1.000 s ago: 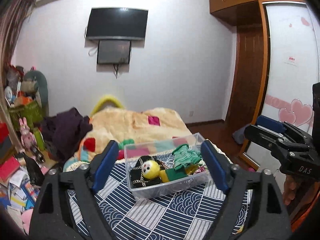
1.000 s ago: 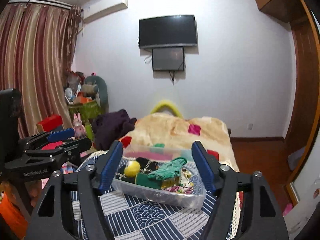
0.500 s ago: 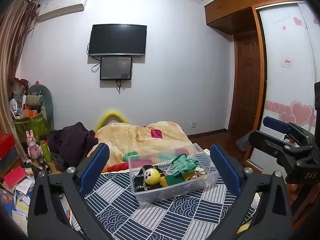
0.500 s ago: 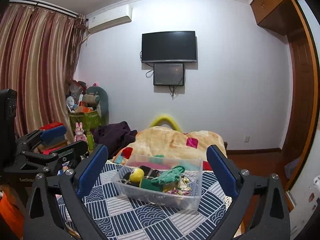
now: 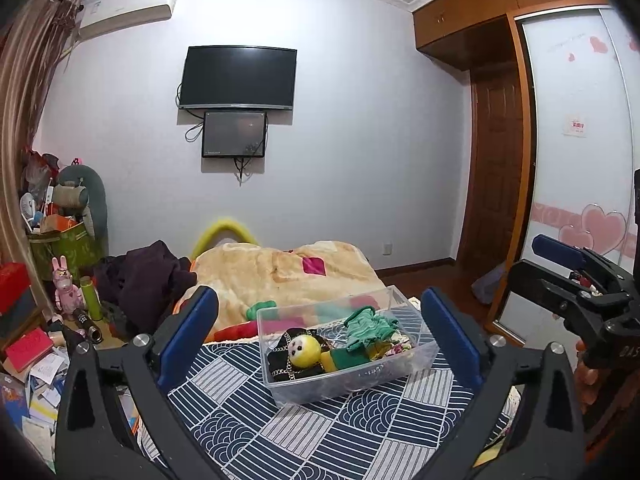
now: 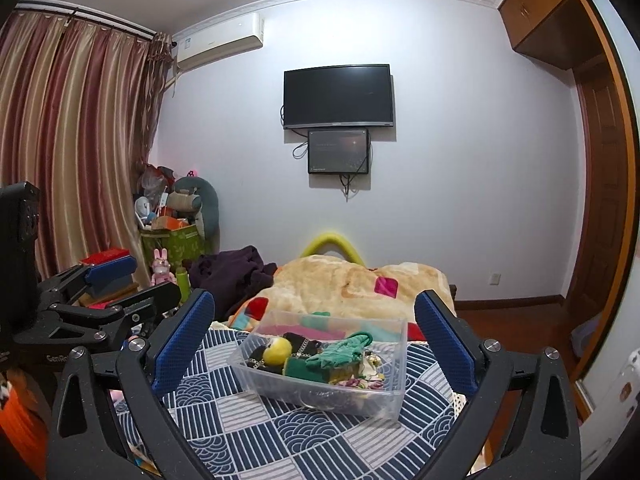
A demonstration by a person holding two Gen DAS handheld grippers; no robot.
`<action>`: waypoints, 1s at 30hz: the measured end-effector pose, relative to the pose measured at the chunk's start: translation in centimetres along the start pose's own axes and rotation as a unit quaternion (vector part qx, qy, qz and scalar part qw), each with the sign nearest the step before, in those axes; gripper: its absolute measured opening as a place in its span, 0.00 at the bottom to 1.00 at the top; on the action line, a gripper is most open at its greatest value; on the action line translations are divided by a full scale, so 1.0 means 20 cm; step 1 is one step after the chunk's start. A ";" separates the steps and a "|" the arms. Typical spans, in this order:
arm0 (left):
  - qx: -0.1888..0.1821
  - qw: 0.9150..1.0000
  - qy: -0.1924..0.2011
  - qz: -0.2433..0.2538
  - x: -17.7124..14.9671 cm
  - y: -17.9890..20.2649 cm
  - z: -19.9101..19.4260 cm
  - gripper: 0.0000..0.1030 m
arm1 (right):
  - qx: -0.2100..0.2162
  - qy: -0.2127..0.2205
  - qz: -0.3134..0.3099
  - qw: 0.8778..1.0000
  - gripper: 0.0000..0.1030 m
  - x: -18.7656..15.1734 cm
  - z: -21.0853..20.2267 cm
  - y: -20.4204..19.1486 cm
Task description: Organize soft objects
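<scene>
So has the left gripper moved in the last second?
Yes. The left gripper has opened wider and pulled back from the clear bin, which sits smaller between its fingers.

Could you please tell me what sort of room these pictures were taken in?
Most likely a bedroom: a fluffy beige blanket heaped on the bed, a black wall-mounted television, and a wooden wardrobe with heart-patterned sliding doors.

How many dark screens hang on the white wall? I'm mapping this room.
2: a large black television high on the wall, and a smaller dark monitor directly beneath it. Neither looks hidden.
</scene>
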State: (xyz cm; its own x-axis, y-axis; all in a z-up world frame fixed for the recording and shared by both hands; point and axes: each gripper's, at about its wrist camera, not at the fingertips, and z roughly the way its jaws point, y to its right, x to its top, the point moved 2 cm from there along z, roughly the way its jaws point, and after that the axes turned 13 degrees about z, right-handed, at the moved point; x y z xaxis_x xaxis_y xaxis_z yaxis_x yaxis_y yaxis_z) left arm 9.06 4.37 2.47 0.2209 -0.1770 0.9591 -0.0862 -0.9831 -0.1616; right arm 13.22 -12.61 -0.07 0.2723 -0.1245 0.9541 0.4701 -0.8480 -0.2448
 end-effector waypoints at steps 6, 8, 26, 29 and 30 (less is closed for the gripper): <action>0.001 1.000 0.000 0.000 0.00 0.00 0.00 1.00 | 0.000 0.000 0.001 1.000 0.98 -0.01 0.00 0.00; 0.001 1.000 0.000 0.000 0.00 0.00 0.00 1.00 | 0.000 0.000 0.000 1.000 0.98 -0.01 0.00 0.01; -0.003 1.000 0.001 -0.001 0.00 0.00 0.00 1.00 | 0.000 0.000 0.005 1.000 0.98 -0.01 -0.01 0.01; -0.004 1.000 0.001 0.000 0.00 -0.01 0.00 1.00 | 0.000 0.000 0.005 1.000 0.98 -0.01 -0.01 0.01; -0.004 1.000 0.001 0.001 0.00 -0.01 0.00 1.00 | 0.000 0.000 0.005 1.000 0.98 -0.01 -0.01 0.01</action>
State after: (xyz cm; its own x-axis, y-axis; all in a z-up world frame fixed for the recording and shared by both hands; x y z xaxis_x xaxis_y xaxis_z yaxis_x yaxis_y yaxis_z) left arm 9.12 4.51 2.45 0.2187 -0.1784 0.9594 -0.0944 -0.9824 -0.1612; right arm 13.07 -12.79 -0.25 0.2773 -0.1319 0.9517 0.4677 -0.8467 -0.2536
